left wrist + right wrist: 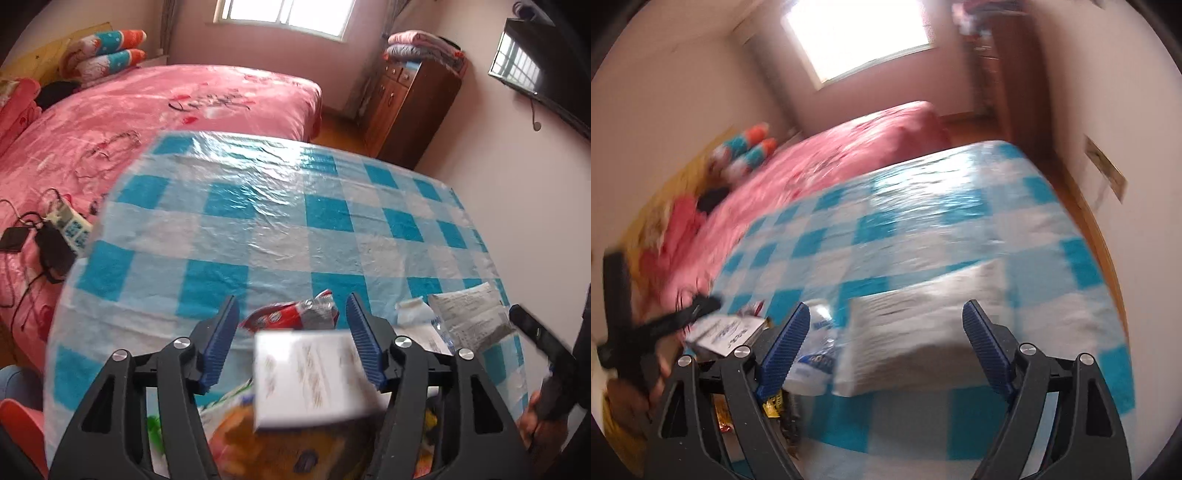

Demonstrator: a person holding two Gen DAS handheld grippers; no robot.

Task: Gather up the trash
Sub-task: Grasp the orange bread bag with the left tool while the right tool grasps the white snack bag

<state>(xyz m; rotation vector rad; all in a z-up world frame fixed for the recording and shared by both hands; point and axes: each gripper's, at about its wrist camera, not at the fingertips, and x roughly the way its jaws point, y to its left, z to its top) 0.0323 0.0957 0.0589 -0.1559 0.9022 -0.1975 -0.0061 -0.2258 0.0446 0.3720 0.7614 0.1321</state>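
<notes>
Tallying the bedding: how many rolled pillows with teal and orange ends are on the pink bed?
2. The upper pillow and the lower pillow lie stacked at the head of the pink bed, far left. More may be hidden out of frame.

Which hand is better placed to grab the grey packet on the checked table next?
Right, probably. The right tongs stand open with the grey packet lying straight ahead between them, while the left tongs have a white box between theirs.

the far half of the checked bench [266, 206] lies bare and open to a gripper. its near edge is crowded: red wrapper [291, 314], white box [310, 376], grey pouch [923, 325]. the bed [147, 110] flanks its left.
</notes>
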